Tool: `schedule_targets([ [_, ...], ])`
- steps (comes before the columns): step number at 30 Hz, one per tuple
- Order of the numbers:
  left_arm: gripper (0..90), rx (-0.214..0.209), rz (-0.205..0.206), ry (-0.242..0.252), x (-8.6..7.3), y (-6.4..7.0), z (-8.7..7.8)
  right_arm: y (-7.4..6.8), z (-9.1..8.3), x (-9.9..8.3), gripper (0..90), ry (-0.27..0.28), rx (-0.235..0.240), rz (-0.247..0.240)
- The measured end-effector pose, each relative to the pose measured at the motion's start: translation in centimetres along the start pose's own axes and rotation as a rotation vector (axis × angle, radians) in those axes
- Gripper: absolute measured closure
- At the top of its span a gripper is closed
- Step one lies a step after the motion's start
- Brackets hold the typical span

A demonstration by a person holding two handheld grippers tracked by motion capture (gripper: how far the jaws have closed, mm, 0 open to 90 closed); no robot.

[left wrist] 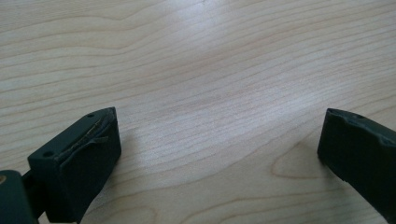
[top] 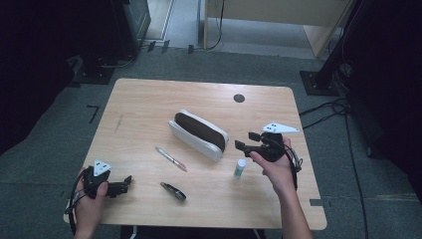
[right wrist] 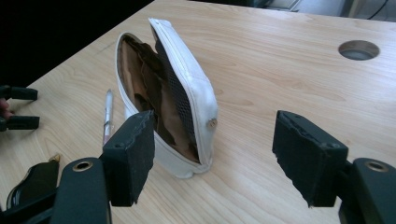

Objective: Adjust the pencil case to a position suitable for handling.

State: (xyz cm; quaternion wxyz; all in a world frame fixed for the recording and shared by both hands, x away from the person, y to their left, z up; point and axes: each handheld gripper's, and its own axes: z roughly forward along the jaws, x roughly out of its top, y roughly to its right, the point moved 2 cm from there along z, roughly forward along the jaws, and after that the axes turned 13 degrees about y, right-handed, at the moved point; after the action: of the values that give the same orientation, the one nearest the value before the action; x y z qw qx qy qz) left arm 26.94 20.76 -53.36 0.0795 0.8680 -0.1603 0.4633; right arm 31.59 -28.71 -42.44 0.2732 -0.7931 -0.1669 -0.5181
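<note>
Since your right gripper (top: 244, 140) sits just off the pouch's (top: 198, 134) near end, that pouch is the thing to line up on. Right jaws are spread wide with nothing between them; in the right gripper view the pouch (right wrist: 173, 100) stands ahead and slightly toward 11 o'clock of the gap, close but not touching either pad.

Pouch position: mid-table, resting on its long edge, zip mouth open upward. Its long axis on the table runs from about 10 o'clock (far end) to 4 o'clock (near end), seen from the high view. The 4 o'clock end points at your right gripper, so you're looking down the length of it, not across it. My read: to pinch a wall you'd need to come across the short axis, or grab the end lip facing you.

Left gripper (top: 127, 183) is at the table's 7 o'clock corner, jaws released and empty over bare wood (left wrist: 210, 93), well apart from the pouch. Right hand is clearly nearer.

Loose items lie near the pouch's front side: pen (top: 170, 159) roughly parallel to the pouch at its 7 o'clock, dark clip (top: 173, 191) nearer you, small tube (top: 240, 168) upright just below your right gripper. Mind the tube when you swing in; I'd judge it easy to knock.
</note>
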Motion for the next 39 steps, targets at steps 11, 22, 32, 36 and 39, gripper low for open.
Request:
schedule_targets([
  [11,0.0,0.000,0.000,-0.001,0.0,0.0,0.0,0.2,-2.3,-1.1,29.5,0.024,-0.022,0.010],
  [22,0.0,0.000,0.000,0.000,0.0,0.0,0.0,-0.7,-4.6,-2.9,29.7,0.051,-0.028,-0.002],
  [32,0.0,0.000,0.001,-0.001,0.0,0.0,0.0,-1.5,-5.2,-4.3,29.2,0.064,-0.022,-0.017],
  [36,0.0,0.000,0.001,-0.001,0.0,0.0,0.0,-1.5,-5.2,-5.1,29.1,0.060,-0.019,-0.014],
  [39,0.0,0.000,0.001,-0.001,0.0,0.0,0.0,-1.3,-5.3,-5.3,29.2,0.057,-0.023,-0.007],
])
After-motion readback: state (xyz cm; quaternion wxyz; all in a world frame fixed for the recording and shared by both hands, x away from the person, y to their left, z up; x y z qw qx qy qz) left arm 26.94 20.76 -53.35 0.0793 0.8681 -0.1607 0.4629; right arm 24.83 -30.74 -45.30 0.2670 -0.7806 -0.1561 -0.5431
